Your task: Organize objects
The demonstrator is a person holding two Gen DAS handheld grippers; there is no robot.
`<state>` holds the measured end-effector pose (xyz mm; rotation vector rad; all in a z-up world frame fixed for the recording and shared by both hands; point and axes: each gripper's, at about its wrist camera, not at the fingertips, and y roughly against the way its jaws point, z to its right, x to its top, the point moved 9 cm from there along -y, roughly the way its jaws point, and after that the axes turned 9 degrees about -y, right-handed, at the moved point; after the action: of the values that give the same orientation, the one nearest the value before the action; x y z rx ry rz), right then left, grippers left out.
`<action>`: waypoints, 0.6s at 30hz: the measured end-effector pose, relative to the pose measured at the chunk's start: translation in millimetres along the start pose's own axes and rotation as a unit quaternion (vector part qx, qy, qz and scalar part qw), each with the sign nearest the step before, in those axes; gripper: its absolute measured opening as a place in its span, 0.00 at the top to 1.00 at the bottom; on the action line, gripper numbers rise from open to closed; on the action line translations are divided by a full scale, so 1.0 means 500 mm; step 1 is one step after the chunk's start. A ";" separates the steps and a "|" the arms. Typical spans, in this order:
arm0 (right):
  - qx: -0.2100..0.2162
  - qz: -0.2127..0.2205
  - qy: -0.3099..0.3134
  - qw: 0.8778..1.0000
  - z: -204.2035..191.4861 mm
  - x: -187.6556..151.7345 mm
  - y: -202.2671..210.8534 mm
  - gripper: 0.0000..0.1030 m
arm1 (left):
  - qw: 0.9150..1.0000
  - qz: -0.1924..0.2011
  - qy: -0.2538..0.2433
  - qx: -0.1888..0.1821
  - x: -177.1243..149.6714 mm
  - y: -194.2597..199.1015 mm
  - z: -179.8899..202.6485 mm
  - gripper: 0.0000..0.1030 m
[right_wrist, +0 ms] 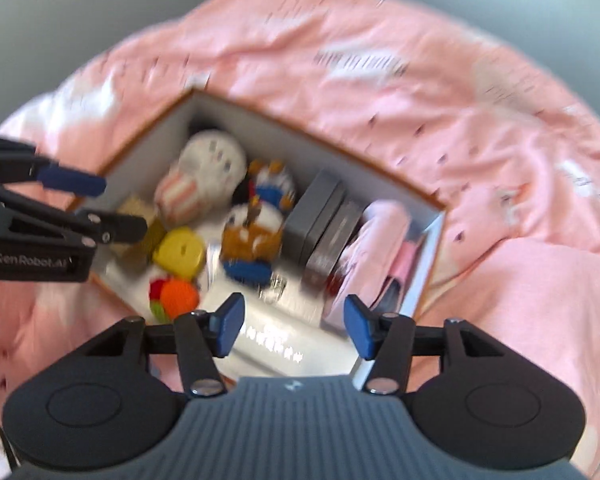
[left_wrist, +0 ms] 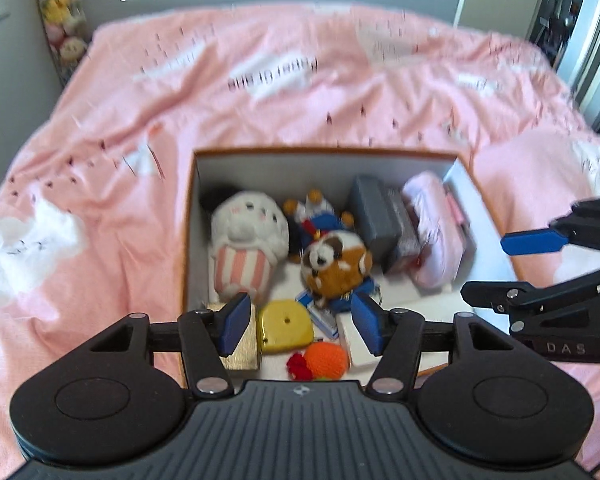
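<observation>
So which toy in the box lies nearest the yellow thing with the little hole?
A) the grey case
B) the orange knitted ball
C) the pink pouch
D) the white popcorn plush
B: the orange knitted ball lies right beside the yellow thing at the box's near end.

The box (left_wrist: 194, 216) looks like smooth matt card, white inside. Around it the bedspread (left_wrist: 228, 120) is soft pink cloth, creased. Inside the box, the popcorn toy (left_wrist: 246, 240) is fuzzy plush; beside it the yellow piece (left_wrist: 286, 326) is glossy plastic.
</observation>
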<state>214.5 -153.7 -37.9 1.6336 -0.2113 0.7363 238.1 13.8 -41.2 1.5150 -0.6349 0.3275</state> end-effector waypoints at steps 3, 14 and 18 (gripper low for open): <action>-0.015 0.057 -0.038 0.998 -0.005 -0.010 0.043 0.39 | 0.999 0.035 0.004 0.015 -0.001 0.031 0.000 0.30; -0.062 0.148 -0.143 0.977 -0.009 -0.073 0.096 0.33 | 0.989 0.125 -0.002 0.082 -0.040 0.112 0.000 0.21; -0.054 0.138 -0.167 0.975 -0.015 -0.101 0.078 0.33 | 0.988 0.131 0.016 0.086 -0.067 0.109 -0.005 0.19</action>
<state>152.4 -168.6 -34.5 1.6327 -0.7200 0.6400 180.3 25.5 -15.7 1.5884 -0.7986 0.6186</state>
